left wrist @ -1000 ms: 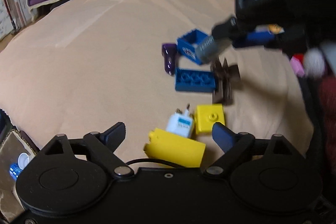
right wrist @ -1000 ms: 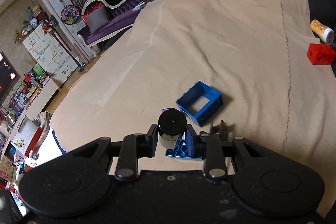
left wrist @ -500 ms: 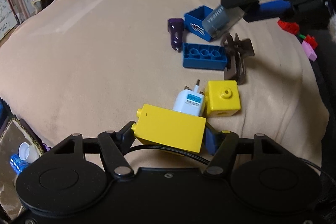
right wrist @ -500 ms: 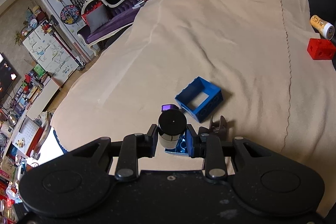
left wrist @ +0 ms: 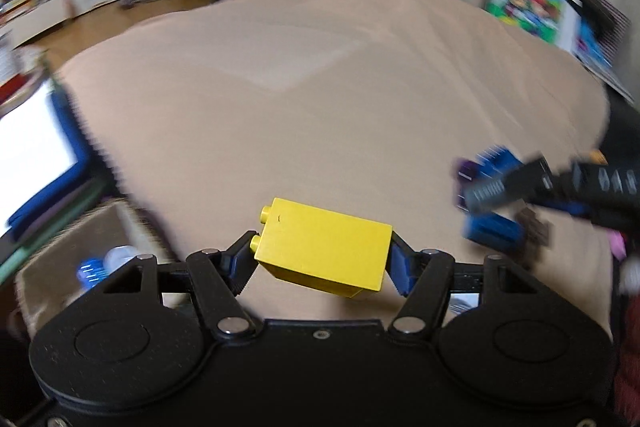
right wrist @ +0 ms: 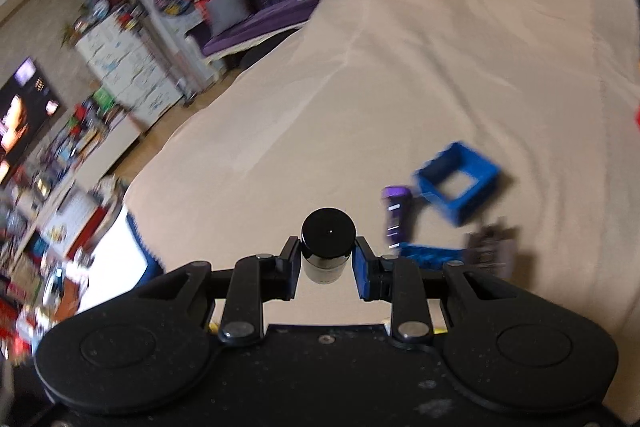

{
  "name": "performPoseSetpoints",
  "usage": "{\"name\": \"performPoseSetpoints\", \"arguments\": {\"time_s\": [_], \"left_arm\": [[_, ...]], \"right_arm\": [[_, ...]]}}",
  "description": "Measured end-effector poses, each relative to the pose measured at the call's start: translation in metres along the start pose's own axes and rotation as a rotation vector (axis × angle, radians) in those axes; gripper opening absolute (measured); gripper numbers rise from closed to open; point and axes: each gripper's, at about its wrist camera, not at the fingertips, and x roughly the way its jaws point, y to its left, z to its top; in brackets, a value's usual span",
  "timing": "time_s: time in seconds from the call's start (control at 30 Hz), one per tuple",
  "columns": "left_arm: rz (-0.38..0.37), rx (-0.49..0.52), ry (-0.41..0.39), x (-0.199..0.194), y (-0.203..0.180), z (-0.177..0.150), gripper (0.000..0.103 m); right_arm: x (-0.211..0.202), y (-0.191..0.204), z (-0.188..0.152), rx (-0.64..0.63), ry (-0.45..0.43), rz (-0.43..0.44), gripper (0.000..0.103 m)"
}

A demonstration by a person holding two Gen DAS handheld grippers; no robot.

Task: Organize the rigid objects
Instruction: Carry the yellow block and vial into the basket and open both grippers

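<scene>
My left gripper (left wrist: pixel 322 261) is shut on a long yellow brick (left wrist: pixel 324 251) and holds it above the beige cloth. My right gripper (right wrist: pixel 327 263) is shut on a small grey bottle with a black cap (right wrist: pixel 328 247). In the left wrist view the right gripper (left wrist: pixel 560 183) shows blurred at the right with the bottle (left wrist: pixel 486 193). On the cloth lie a hollow blue block (right wrist: pixel 458 183), a flat blue brick (right wrist: pixel 430 253), a purple car charger (right wrist: pixel 396 213) and a dark brown clip (right wrist: pixel 490 247).
The beige cloth (left wrist: pixel 320 99) covers a wide surface. A cardboard box (left wrist: pixel 84 259) with a small bottle sits below its left edge. A purple sofa (right wrist: pixel 256 15) and shelves stand beyond. Picture books (left wrist: pixel 528 3) lie at the far right.
My left gripper closed on the yellow brick, lifted it off the cloth and swung left. My right gripper, still holding the bottle, also swung left.
</scene>
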Motion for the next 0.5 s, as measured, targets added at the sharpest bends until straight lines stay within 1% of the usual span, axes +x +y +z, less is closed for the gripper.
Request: {"name": "performPoseSetpoints", "arguments": {"time_s": [0.07,0.17,0.33,0.43,0.5], "left_arm": [[0.04,-0.056,0.001,-0.001,0.025,0.002,0.061],[0.125,-0.148,0.021,-0.001,0.067,0.0,0.061],[0.258,-0.304,0.045,-0.002,0.138,-0.008,0.061],[0.312,-0.39,0.065,-0.004,0.172,-0.011,0.061],[0.325,-0.44,0.068,-0.006,0.191,-0.013,0.061]], "right_arm": [[0.01,0.021,-0.005,-0.041,0.027,0.022,0.027],[0.027,0.056,-0.013,-0.104,0.082,0.065,0.027],[0.058,0.126,-0.036,-0.224,0.175,0.131,0.027],[0.074,0.164,-0.047,-0.278,0.222,0.161,0.027],[0.084,0.188,-0.056,-0.311,0.245,0.175,0.027]]}}
